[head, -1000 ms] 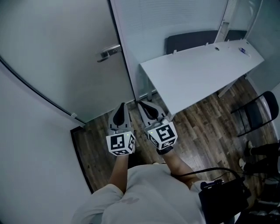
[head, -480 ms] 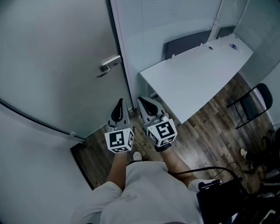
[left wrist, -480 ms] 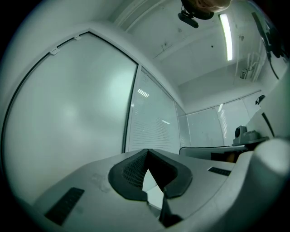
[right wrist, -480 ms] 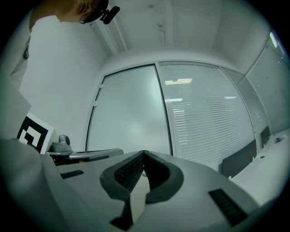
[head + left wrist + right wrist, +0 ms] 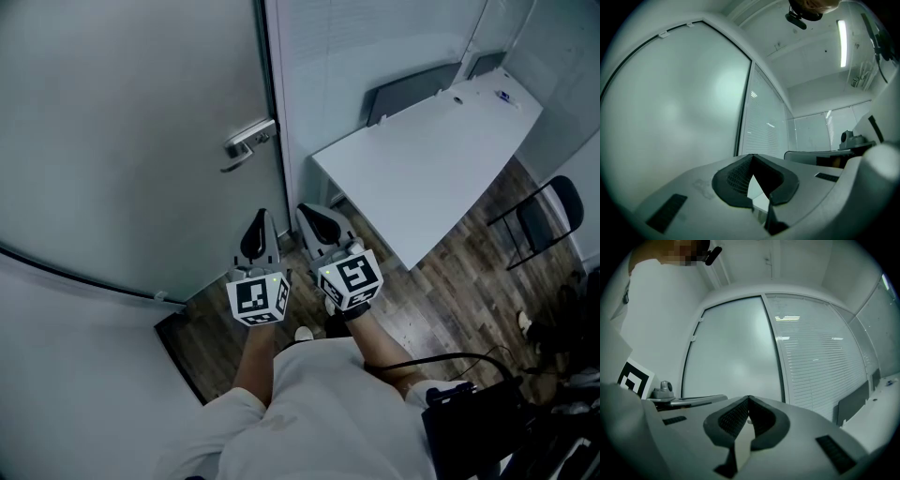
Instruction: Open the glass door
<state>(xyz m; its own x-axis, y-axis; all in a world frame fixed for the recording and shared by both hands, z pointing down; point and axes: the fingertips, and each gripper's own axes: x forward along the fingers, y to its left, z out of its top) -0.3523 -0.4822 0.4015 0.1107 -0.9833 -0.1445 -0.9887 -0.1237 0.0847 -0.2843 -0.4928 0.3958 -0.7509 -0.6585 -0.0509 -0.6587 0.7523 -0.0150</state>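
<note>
**Item 1, task's thing.** Frosted pale glass door (image 5: 122, 122), filling the upper left of the head view. It meets a dark vertical frame edge (image 5: 274, 103) on its right and appears closed.

**Item 2.** Silver metal lever handle (image 5: 248, 142), at the door's right edge, lever pointing left. Nothing touches it.

**Item 3.** Left gripper (image 5: 260, 217), jaws pressed together with nothing between them. It points at the door below the handle, near but apart from it.

**Item 4.** Right gripper (image 5: 307, 212), just beside the left. Its jaws are likewise closed and empty, aimed at the frame edge.

**Item 5, surroundings.** Slatted-blind glass partition (image 5: 375, 47) right of the frame, white rectangular bench (image 5: 431, 159), dark wood-plank floor (image 5: 441, 272), black chair (image 5: 544, 225).

**Handling note.** I judge the approach unfinished. I would raise one gripper to the lever and either part its jaws to take the bar or lay the closed tip on top. Then I would press down fully before pushing or pulling. Loading the lever near its free end should ease the turn. The smooth metal may let the tip slip.
</note>
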